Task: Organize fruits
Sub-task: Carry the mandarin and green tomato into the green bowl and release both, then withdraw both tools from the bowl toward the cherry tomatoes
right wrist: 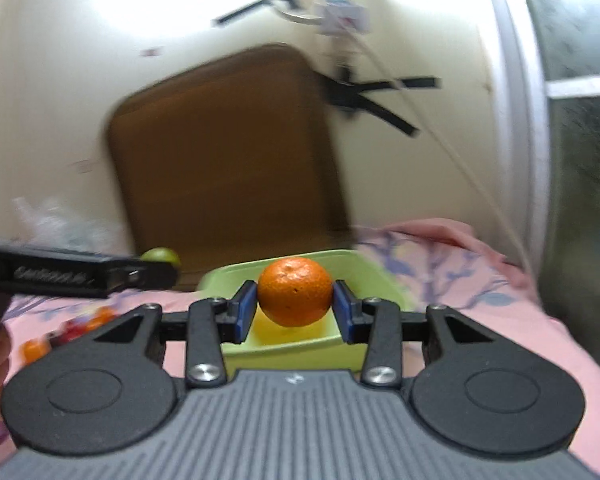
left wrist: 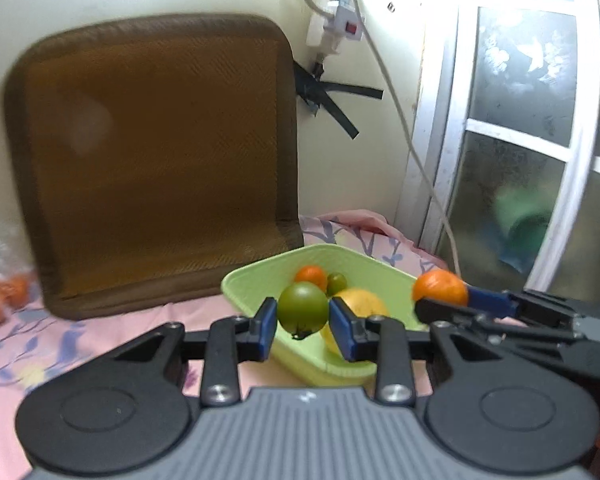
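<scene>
My left gripper is shut on a green round fruit, held above the near rim of a light green tub. Inside the tub lie an orange fruit, a small green fruit and a yellow fruit. My right gripper is shut on an orange mandarin, held over the same green tub. In the left wrist view the right gripper comes in from the right with the mandarin. The left gripper's green fruit shows at the left of the right wrist view.
The tub sits on a pink flowered bedsheet. A brown cushion leans on the wall behind it. A clear bag with orange fruits lies at the far left. A white cable hangs beside a window frame at the right.
</scene>
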Demonstrator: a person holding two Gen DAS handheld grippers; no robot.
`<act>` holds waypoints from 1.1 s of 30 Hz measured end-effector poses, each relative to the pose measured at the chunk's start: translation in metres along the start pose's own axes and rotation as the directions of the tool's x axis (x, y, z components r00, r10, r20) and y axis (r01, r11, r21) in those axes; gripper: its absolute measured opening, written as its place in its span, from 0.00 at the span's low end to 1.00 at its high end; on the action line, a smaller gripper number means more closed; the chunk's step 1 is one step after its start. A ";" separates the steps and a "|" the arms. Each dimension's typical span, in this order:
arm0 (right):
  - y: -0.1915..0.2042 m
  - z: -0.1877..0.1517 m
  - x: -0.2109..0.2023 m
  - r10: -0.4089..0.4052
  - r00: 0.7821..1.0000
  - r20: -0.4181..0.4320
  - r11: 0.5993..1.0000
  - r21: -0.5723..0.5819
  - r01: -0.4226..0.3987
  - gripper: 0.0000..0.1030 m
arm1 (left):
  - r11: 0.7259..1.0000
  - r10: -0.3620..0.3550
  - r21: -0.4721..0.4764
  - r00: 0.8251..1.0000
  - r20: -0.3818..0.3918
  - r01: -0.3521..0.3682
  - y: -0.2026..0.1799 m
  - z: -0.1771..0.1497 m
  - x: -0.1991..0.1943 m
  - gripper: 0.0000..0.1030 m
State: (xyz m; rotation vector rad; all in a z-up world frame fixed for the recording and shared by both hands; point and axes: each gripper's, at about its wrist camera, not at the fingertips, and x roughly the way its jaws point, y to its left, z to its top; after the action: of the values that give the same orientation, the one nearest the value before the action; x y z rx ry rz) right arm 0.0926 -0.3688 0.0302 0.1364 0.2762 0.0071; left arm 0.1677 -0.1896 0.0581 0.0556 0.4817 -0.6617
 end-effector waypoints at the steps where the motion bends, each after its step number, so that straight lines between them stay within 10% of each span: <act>1: -0.009 0.001 0.007 -0.021 1.000 -0.009 1.000 0.012 0.021 0.42 | 1.000 0.006 0.003 1.000 -0.007 -0.006 -0.002 0.002 0.013 0.28; 14: -0.021 -0.006 0.028 -0.050 0.998 -0.044 0.999 0.014 0.051 0.51 | 0.999 0.042 -0.005 0.997 -0.068 -0.043 -0.004 -0.002 0.067 0.46; 23: -0.019 -0.008 0.004 -0.063 0.995 0.072 0.998 0.002 0.063 0.51 | 0.992 0.084 -0.098 0.995 0.046 -0.079 0.026 -0.004 -0.025 0.46; 33: 0.029 -0.017 -0.019 0.092 0.995 -0.026 0.995 0.033 -0.091 0.51 | 0.900 0.419 -0.101 0.905 -0.075 -0.425 0.082 -0.089 -0.133 0.46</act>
State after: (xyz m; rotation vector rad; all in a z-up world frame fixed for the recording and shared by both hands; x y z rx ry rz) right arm 0.0701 -0.3384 0.0225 0.1803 0.2977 0.0953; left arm 0.0900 -0.0299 0.0302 0.0659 0.5359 -0.2044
